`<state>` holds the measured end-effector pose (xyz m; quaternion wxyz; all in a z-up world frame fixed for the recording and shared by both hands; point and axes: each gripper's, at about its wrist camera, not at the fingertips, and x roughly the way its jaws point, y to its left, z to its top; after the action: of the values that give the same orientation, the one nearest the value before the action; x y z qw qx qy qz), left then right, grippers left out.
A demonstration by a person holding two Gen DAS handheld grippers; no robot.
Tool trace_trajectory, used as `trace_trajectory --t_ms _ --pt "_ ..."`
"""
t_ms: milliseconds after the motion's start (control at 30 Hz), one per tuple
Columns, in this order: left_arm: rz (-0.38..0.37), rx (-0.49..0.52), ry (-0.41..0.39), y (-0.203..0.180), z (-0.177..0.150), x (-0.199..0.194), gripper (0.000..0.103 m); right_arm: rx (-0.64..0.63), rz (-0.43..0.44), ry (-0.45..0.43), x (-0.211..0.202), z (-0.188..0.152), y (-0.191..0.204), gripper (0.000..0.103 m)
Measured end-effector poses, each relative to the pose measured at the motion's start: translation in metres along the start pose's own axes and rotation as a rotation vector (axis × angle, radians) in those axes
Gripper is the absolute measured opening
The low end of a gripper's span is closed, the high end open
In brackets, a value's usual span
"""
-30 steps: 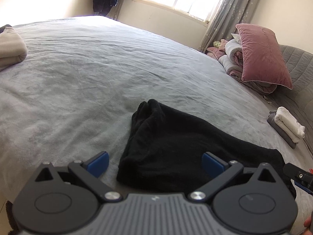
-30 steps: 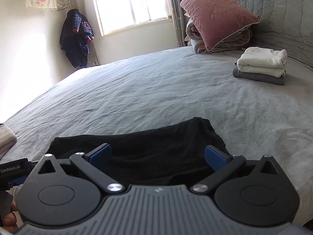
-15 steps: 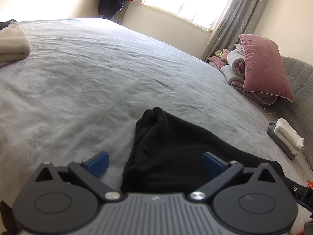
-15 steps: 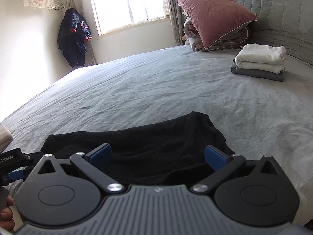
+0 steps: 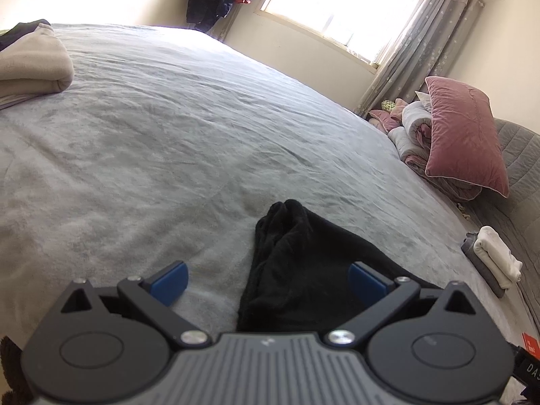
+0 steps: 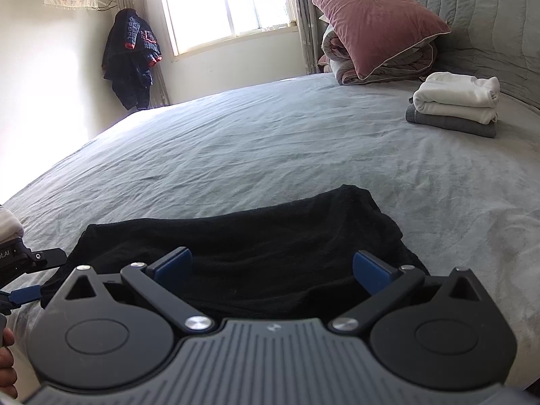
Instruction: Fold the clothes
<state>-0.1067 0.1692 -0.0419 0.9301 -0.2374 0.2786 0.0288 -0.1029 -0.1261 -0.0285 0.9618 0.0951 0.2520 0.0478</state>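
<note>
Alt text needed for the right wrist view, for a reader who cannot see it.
The open right tool hovers over a black garment lying flat on a grey bed. Folded white and grey clothes sit at far right below a pink pillow; the left tool enters at the left edge.

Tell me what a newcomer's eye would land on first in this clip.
Likely the black garment, lying flat on the grey bed just beyond both open grippers. Next, the pink pillow propped on rolled bedding against the headboard, with a small stack of folded clothes nearby.
</note>
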Motion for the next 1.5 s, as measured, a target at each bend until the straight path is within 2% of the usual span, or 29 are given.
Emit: trace_trajectory --t_ms 533,933,1267,1367,1433,1500 --pt "0.019 0.083 0.01 -0.015 -0.009 0.004 0.102 -0.01 0.019 0.006 0.001 -0.001 0.005 0.103" --pt "0.01 0.073 0.006 -0.015 -0.009 0.003 0.101 -0.03 0.039 -0.014 -0.002 -0.003 0.009 0.103" --pt "0.007 0.053 -0.001 -0.01 -0.007 0.006 0.095 -0.064 0.06 -0.039 -0.003 -0.004 0.015 0.103" --pt "-0.013 0.02 0.007 -0.008 -0.007 0.008 0.084 -0.09 0.078 -0.056 -0.004 -0.006 0.019 0.09" --pt "-0.033 -0.008 0.016 -0.007 -0.007 0.01 0.08 -0.106 0.101 -0.057 -0.004 -0.009 0.022 0.082" --pt "-0.053 -0.035 0.025 -0.006 -0.008 0.012 0.066 -0.116 0.131 -0.057 -0.003 -0.011 0.025 0.068"
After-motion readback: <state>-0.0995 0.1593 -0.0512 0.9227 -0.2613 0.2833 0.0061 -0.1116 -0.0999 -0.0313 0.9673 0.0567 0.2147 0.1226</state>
